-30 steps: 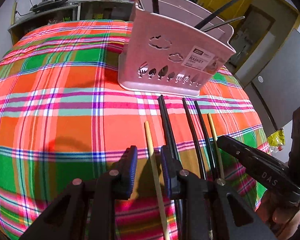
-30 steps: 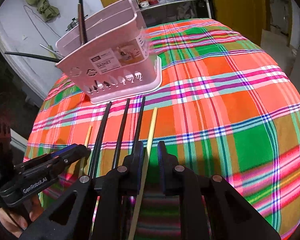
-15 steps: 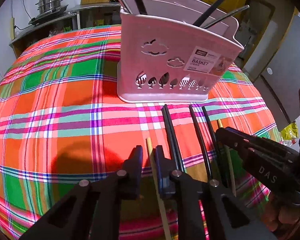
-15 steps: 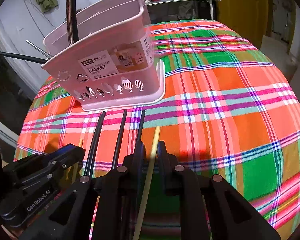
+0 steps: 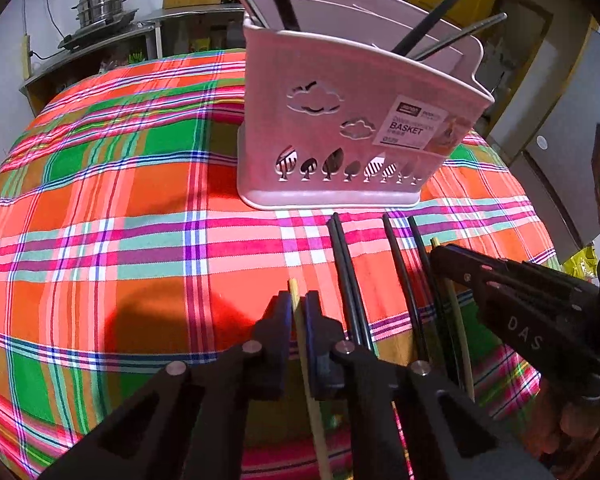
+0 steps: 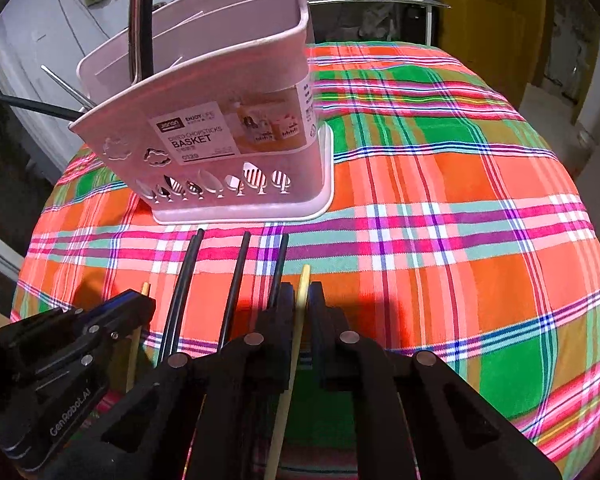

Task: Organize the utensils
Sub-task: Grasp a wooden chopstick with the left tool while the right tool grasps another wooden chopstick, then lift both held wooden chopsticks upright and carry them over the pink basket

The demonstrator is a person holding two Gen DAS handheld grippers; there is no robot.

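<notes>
Wooden chopsticks, one pinched in the left gripper and one in the right gripper low in frame, presumably bound for the pink basket above.

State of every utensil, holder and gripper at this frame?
Left gripper: just closed on pale wooden chopstick.
Right gripper: just closed on pale yellow chopstick.
Four black chopsticks: flat on cloth.
Pink plastic chopstick basket: upright, holding utensils.
</notes>
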